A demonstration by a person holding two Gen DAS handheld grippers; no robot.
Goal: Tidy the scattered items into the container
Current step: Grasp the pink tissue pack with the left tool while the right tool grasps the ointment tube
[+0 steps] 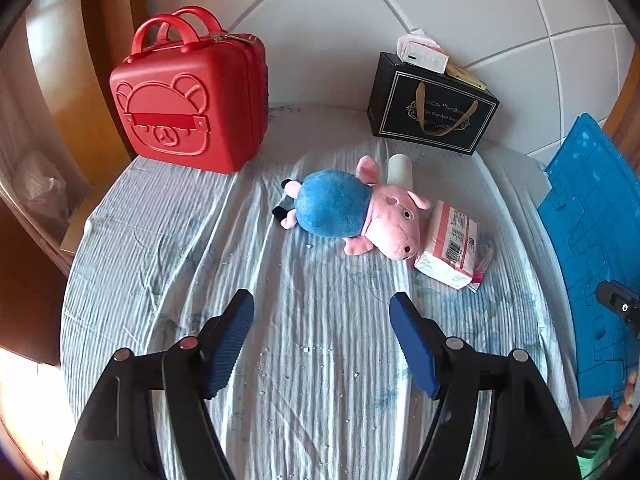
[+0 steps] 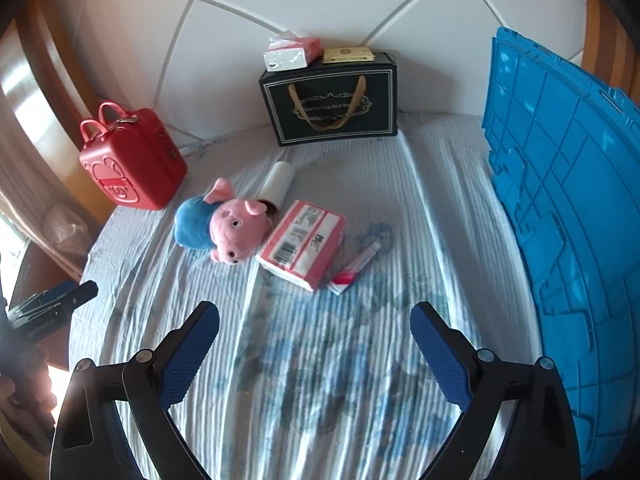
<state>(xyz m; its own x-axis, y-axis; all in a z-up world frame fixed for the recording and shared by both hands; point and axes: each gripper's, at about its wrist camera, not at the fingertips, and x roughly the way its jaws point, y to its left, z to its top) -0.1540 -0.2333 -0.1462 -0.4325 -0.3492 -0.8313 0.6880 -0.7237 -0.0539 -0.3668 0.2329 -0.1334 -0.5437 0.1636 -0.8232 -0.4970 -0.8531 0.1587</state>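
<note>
**Both tongs released above the bed**

The left tongs (image 1: 322, 316) and right tongs (image 2: 315, 326) tilt down over the bed (image 2: 320, 380), empty. Mid-bed lie one pig plush (image 2: 224, 228), one tissue pack (image 2: 302, 246), one white roll (image 2: 280, 180), one small tube (image 2: 358, 266). One blue container (image 2: 568, 220) stands at the right edge.

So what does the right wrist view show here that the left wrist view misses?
Only the right wrist view shows the small pink-capped tube beside the tissue pack, and the left gripper at its edge. Only the left wrist view shows the plush pig's feet. Both show the red case, black gift bag, white cylinder, blue crate, and open, empty jaws.
</note>
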